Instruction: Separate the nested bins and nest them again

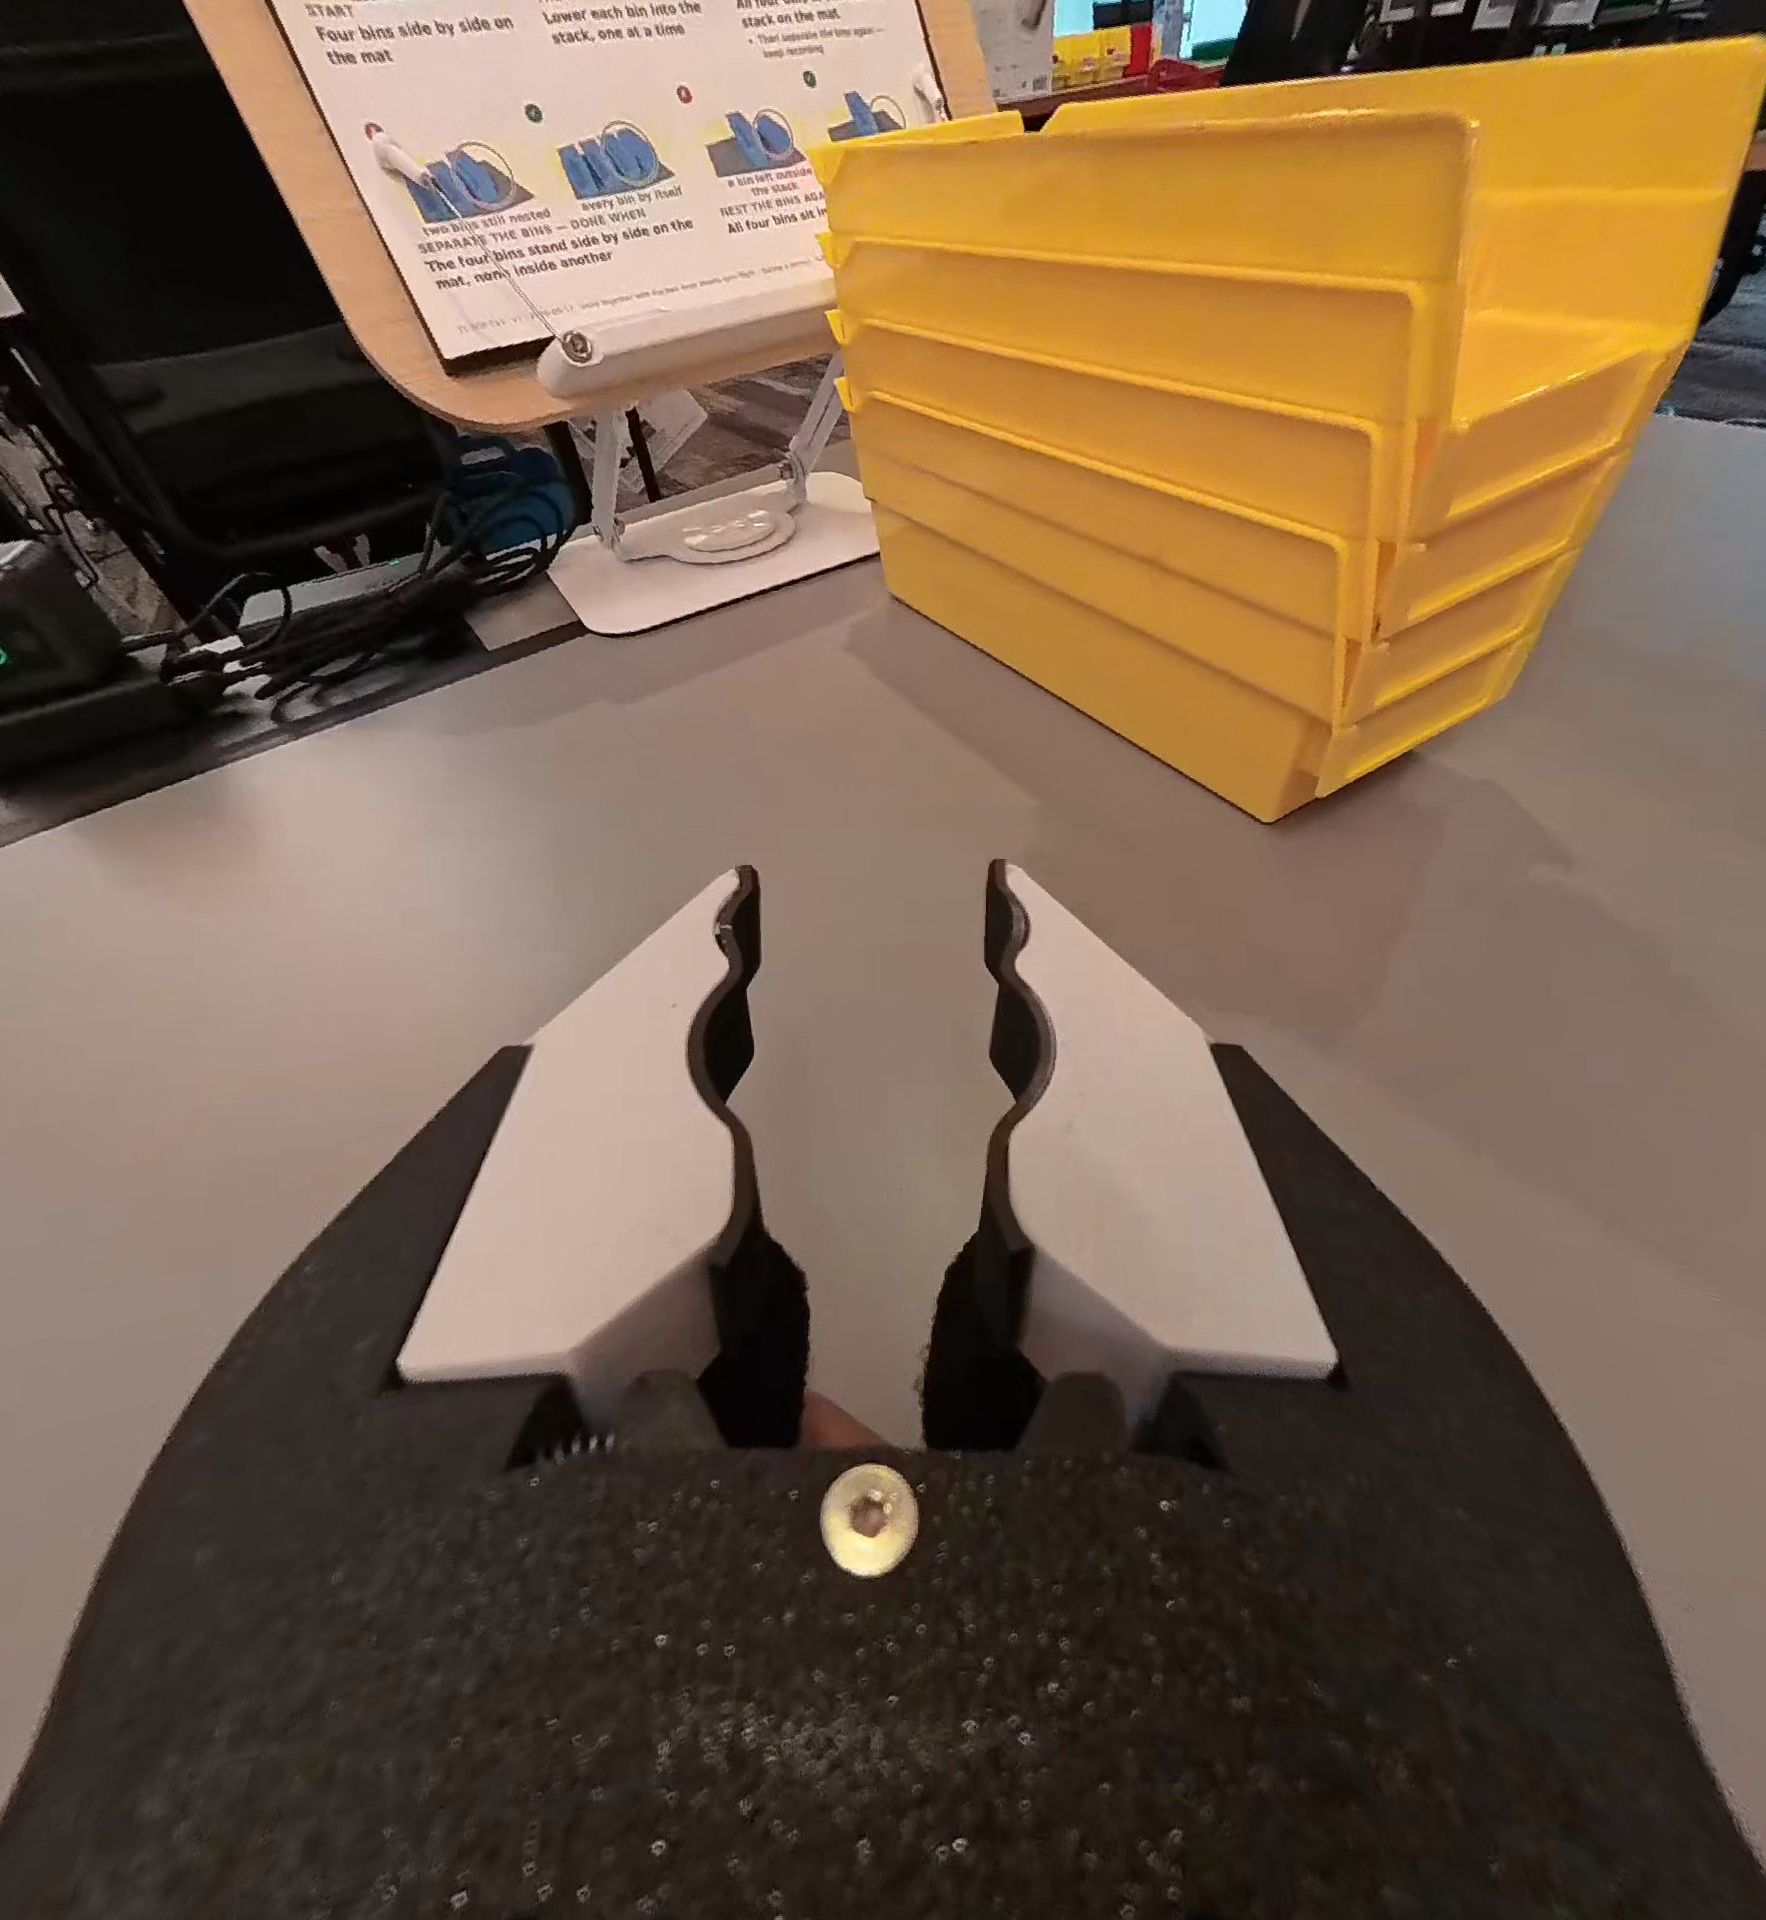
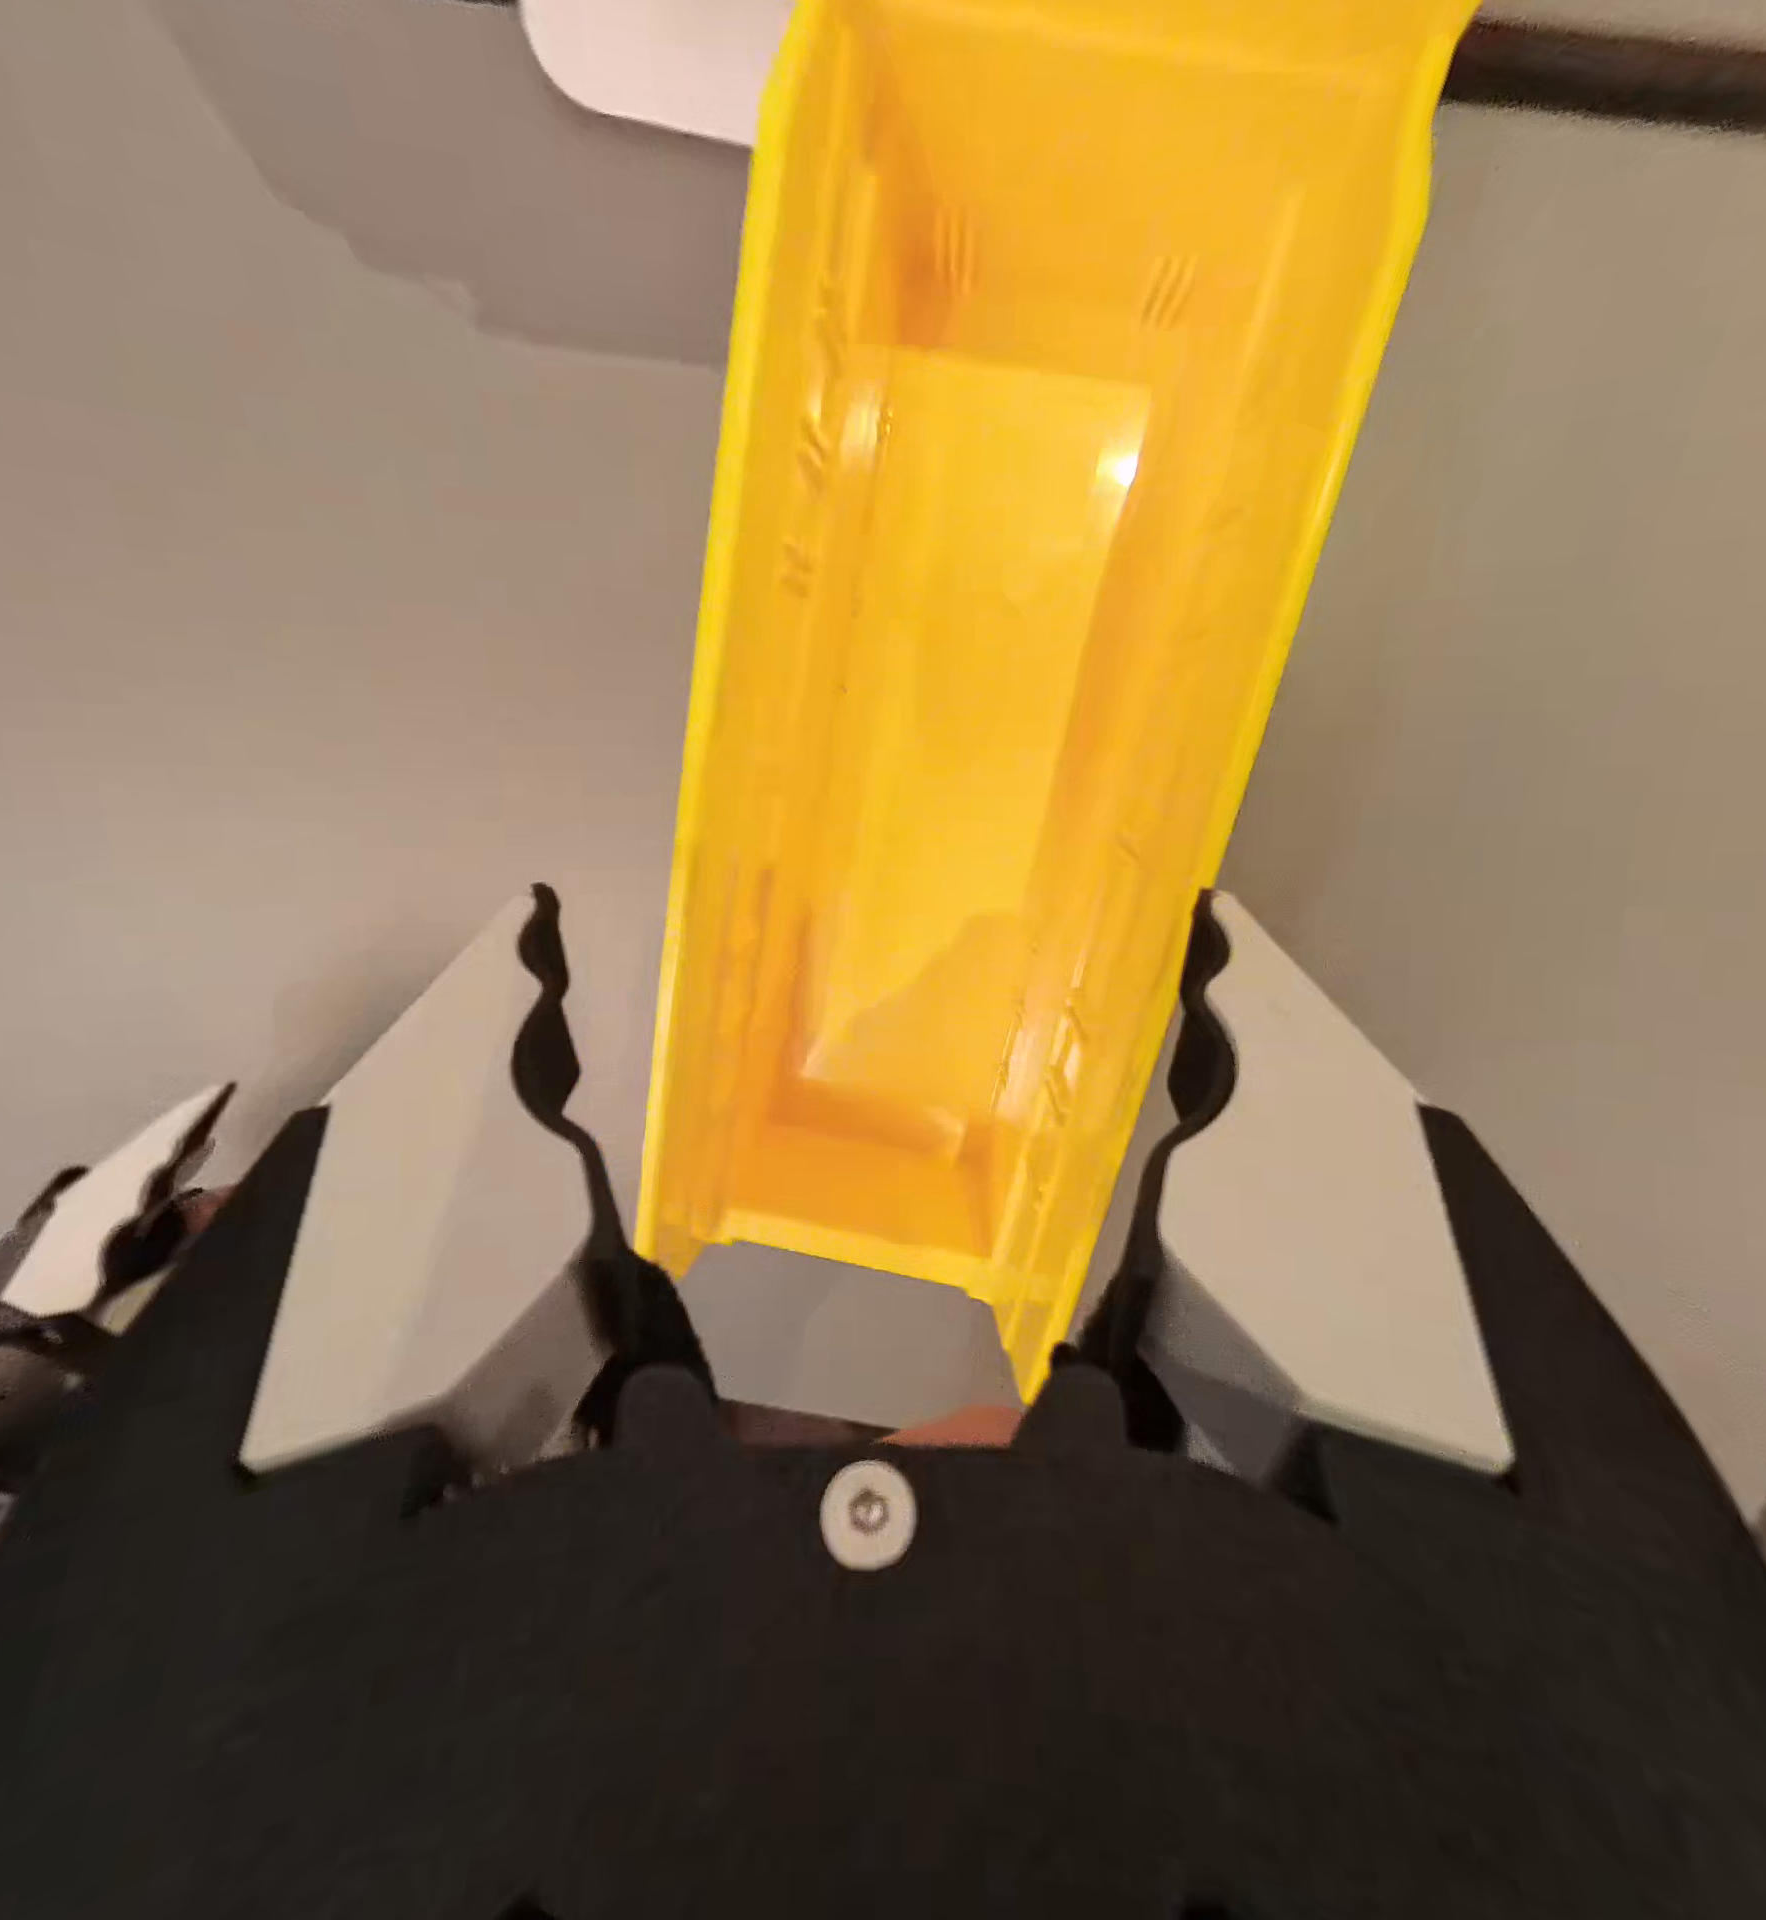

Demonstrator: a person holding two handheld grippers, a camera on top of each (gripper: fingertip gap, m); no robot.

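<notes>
Your left tool (image 1: 871, 883) sits low over the grey tabletop (image 1: 339, 935) with its jaws at a moderate gap and nothing between them. The nested stack of yellow bins (image 1: 1222, 499) stands on the tabletop ahead of it and to its right, well apart from the fingertips. Five rims show stepped one above another on the stack's near face. An instruction sheet on a stand (image 1: 588, 187) is ahead and to the left, at the tabletop's far edge, with cables and a dark unit (image 1: 17, 644) further left, off the tabletop.

Your right tool (image 2: 871, 904) looks down from above, jaws spread wide, straddling the near end of the stack of yellow bins (image 2: 972, 644). The right finger (image 2: 1305, 1122) is at or just beside the bin's side rim; contact cannot be confirmed. The left finger (image 2: 432, 1143) stands clear of the opposite wall. The left tool (image 2: 100, 1216) shows at the lower left edge.
</notes>
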